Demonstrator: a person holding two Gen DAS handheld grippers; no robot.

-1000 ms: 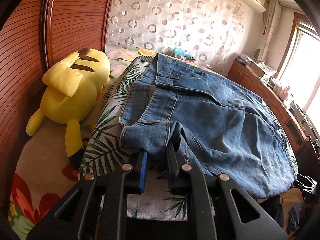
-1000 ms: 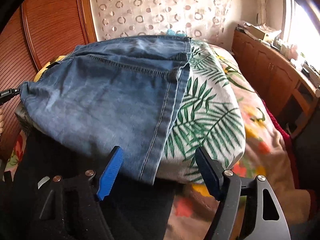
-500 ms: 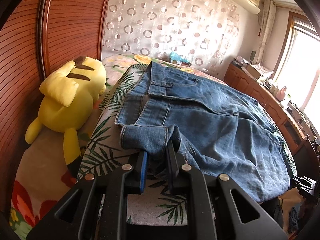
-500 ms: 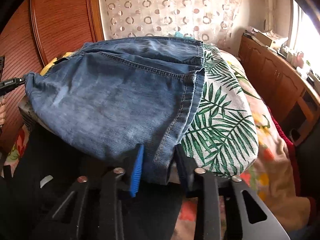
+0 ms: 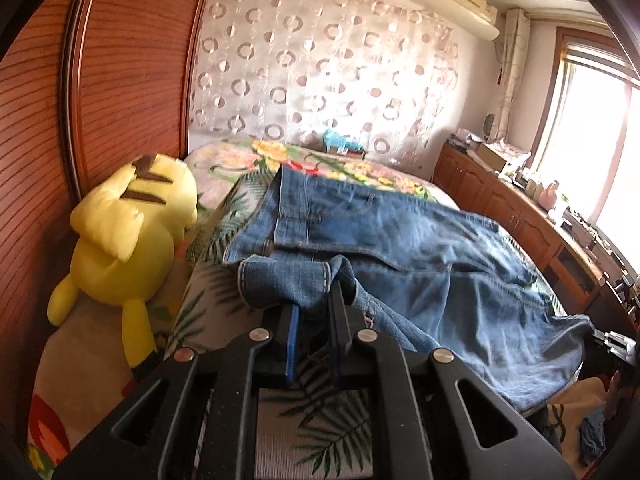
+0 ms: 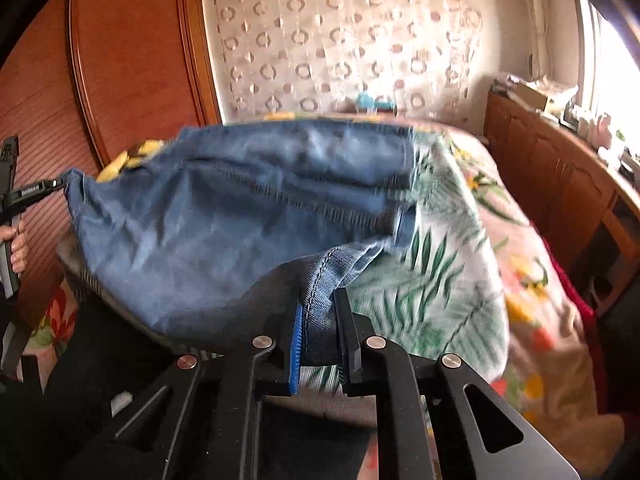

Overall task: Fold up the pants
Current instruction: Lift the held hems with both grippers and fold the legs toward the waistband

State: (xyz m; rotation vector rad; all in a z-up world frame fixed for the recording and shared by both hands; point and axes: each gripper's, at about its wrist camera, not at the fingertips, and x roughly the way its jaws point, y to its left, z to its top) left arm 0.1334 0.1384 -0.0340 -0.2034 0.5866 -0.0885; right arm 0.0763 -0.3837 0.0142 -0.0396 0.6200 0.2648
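Observation:
Blue denim pants [image 5: 440,260] lie spread over a leaf-print cover [image 5: 312,432] on the bed. My left gripper [image 5: 314,300] pinches a rolled hem corner, its jaws still closing on the cloth, which hangs lifted off the cover. In the right wrist view the pants [image 6: 220,220] sag between both grips. The right gripper [image 6: 320,304] has a stitched denim edge between its pads, the jaws closing onto it. At that view's left edge, the left gripper [image 6: 48,188] holds the other corner, a hand [image 6: 16,240] on its handle.
A yellow plush toy [image 5: 128,240] lies left of the pants against the wooden wardrobe [image 5: 120,60]. A low wooden cabinet [image 5: 500,200] with clutter runs along the right under the window. A teal object [image 5: 340,142] sits at the bed's far end.
The right gripper went from wide open to closed on the denim edge. Both grippers rose, lifting the near edge of the pants off the leaf-print cover.

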